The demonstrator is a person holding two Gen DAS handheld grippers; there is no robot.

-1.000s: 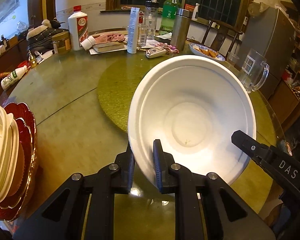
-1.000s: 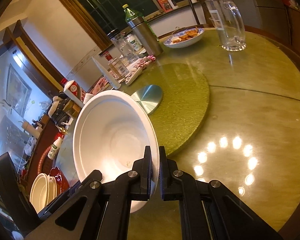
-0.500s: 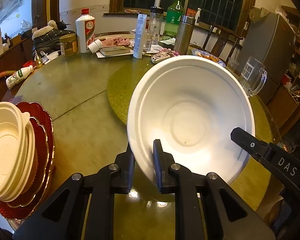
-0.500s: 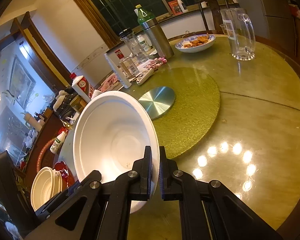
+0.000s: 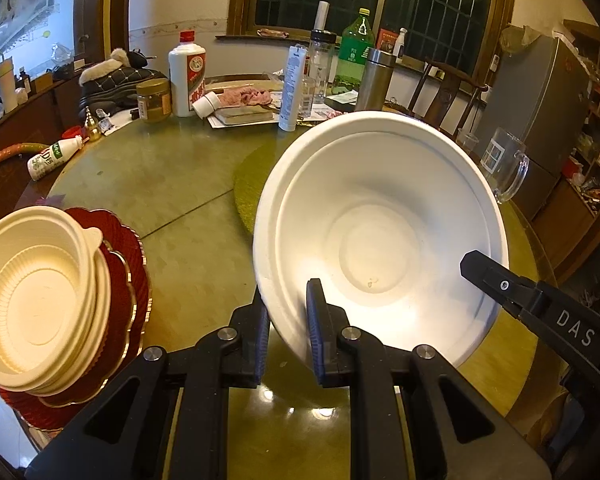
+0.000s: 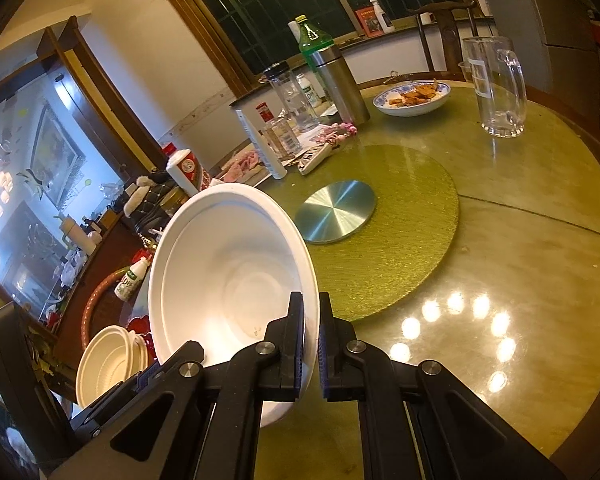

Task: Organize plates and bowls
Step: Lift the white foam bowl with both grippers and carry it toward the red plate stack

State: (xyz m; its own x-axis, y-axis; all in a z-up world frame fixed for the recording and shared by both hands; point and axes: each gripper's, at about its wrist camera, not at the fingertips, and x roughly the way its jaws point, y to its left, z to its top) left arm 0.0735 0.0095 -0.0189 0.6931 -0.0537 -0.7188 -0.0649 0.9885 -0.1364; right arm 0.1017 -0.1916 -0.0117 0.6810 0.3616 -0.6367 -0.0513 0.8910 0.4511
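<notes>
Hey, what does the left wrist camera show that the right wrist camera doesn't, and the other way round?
Only the left wrist view shows the grey fridge at far right and the red plates spread out under the cream bowls.

Only the right wrist view shows the round metal disc on the green mat and the plate of food.

Both show the white bowl with the left gripper and the right gripper each shut on its rim, the glass mug and the steel flask.
</notes>
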